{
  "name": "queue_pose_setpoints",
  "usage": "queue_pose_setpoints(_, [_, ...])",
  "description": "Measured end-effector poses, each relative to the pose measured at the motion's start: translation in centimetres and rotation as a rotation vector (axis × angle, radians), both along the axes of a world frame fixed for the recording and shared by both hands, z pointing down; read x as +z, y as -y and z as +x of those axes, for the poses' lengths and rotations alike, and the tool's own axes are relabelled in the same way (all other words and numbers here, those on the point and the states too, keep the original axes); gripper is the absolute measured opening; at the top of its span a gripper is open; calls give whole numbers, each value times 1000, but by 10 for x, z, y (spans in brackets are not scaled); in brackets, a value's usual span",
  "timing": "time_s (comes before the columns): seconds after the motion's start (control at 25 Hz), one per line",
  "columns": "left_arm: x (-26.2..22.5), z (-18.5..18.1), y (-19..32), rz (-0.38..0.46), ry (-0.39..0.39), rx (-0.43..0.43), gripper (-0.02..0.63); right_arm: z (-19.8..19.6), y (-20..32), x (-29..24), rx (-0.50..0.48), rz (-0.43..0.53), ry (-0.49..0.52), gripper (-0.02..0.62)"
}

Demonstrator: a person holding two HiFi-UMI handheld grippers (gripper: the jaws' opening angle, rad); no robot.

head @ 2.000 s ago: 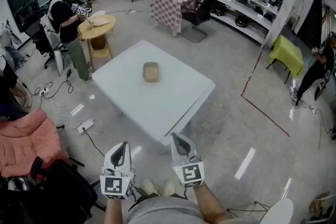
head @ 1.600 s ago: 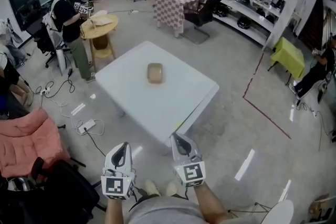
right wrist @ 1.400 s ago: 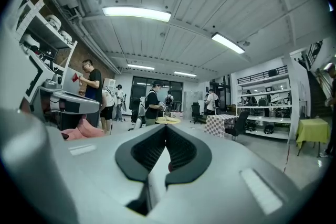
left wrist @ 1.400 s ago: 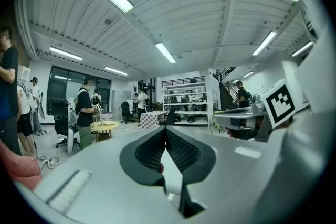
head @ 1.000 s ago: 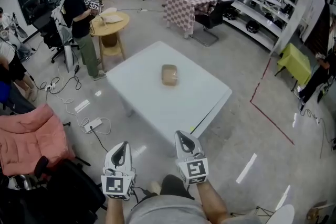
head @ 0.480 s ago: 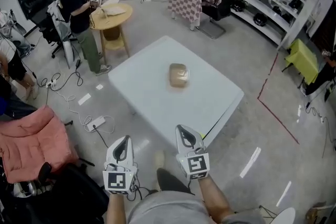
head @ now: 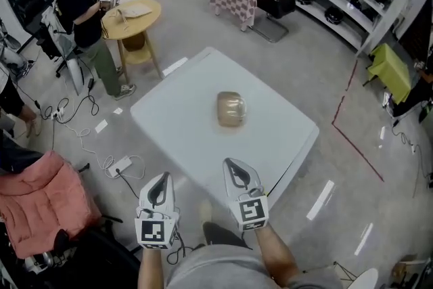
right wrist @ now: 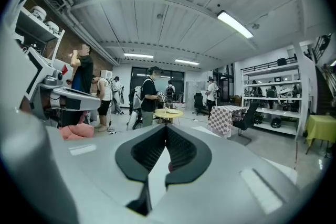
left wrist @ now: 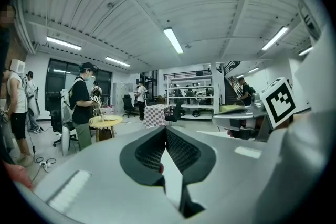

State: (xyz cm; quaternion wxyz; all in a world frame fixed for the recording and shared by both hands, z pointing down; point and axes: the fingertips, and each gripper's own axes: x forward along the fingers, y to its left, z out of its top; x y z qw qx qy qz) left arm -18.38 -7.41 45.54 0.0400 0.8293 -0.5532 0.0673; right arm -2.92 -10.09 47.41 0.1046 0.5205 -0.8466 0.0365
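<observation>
Tan packet (head: 231,109) nearer closed left gripper (head: 160,181), right gripper (head: 234,166)

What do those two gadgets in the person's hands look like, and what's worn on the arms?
Both the left gripper and the right gripper are pale grey tapering shells with black ribbed pads inside the jaws. Each carries a white cube printed with black square markers. The person wears a grey top; the forearms are unsleeved.
</observation>
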Motion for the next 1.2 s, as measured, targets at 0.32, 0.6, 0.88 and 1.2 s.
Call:
queue_pose_setpoints(0.32, [8,10,72,-23,8,48,12,3,62,15,31,-31,-4,3])
queue_pose_setpoints(0.6, [15,29,114,-34,9,99,12,19,101,19,70,-36,12,3])
queue_pose_setpoints(0.88, [20,47,141,-61,13,143,12,36,118,22,111,-44,4,3])
queue_pose_setpoints(1.2, [38,65,174,-83,3,232,12,51,134,37,195,-47,19,3])
